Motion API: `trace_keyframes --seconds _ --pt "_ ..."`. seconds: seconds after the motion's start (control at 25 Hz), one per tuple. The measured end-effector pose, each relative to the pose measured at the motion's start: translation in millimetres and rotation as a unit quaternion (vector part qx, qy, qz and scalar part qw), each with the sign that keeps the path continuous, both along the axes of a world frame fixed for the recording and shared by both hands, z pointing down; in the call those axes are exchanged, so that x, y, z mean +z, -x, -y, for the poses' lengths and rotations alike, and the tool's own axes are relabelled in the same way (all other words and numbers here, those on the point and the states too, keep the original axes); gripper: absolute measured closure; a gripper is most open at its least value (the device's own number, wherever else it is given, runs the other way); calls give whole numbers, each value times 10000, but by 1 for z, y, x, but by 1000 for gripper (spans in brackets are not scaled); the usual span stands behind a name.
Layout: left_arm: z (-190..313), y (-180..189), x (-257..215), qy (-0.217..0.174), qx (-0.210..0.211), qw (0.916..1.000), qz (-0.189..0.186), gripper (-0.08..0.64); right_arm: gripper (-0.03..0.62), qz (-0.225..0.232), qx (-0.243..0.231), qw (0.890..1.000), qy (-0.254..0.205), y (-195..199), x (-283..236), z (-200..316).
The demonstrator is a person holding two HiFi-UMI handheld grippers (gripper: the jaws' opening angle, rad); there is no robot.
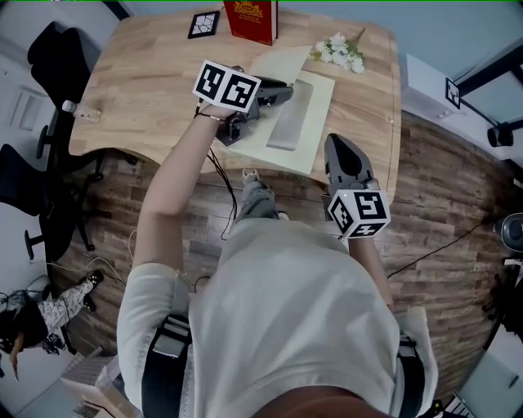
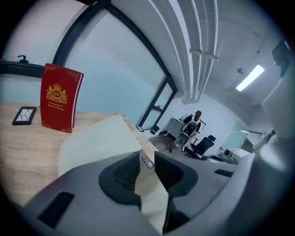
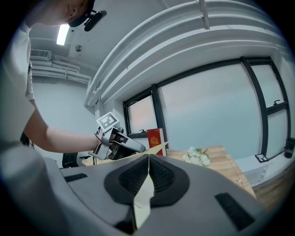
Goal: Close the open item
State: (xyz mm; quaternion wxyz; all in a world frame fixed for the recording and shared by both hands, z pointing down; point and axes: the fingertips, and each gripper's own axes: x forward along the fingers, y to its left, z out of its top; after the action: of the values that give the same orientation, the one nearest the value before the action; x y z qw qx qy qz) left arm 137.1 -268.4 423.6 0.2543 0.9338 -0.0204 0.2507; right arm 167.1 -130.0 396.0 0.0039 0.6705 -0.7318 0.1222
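Counter: a light wooden counter (image 1: 147, 82) with rounded corners stands on a dark plank floor (image 1: 441, 188).
Open item: a pale cream cardboard folder (image 1: 286, 64) lies open in the middle of the counter and reaches almost to the near edge. A flat grey strip (image 1: 290, 114) runs along its middle from far to near.
Left gripper: the left gripper (image 1: 282, 92) is over the left half of the folder. It points to the right and a little down, and its marker cube is at the folder's left edge.
Left jaws: released. They stand a little apart, and an edge of the cream cover passes through the gap between them without being pinched.
Right gripper: the right gripper (image 1: 337, 140) is at the right edge of the folder, close to the near right corner of the counter, and points to the far side.
Right jaws: clenched, grasping a thin edge of the folder's cream cover. The two pads almost meet on it.
Cover: in the right gripper view the cream sheet goes up past the jaws to a pointed corner, in front of the left gripper.
Book: a tall red hardcover book with a gold crest (image 1: 251, 20) stands upright at the far edge, beyond the folder.
Tile: a small black-framed square tile (image 1: 203, 24) lies flat just left of the book.
Flowers: a small bunch of white flowers (image 1: 339, 51) lies at the far right, near the folder's far corner.
Bottle: a small clear bottle (image 1: 80, 110) lies at the left edge of the counter, well apart from the folder.
Chairs: black office chairs (image 1: 57, 49) stand on the floor left of the counter.
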Motion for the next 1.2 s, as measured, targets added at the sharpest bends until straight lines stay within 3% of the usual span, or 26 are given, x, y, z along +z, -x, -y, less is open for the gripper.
trace_keyframes --seconds 0.16,0.52,0.72,1.2 --pt "-4 -7 8 263 -39 9996 -120 456 572 23 22 10000 20 -2 2 -1" --pt "-5 -10 38 496 -213 9985 56 491 572 48 120 9999 77 -5 6 -1" --pt "3 -16 51 359 -469 9981 185 494 572 71 186 9997 143 -6 10 -2" --pt "6 -34 78 297 -473 9970 539 506 572 102 340 9990 260 -9 19 -6"
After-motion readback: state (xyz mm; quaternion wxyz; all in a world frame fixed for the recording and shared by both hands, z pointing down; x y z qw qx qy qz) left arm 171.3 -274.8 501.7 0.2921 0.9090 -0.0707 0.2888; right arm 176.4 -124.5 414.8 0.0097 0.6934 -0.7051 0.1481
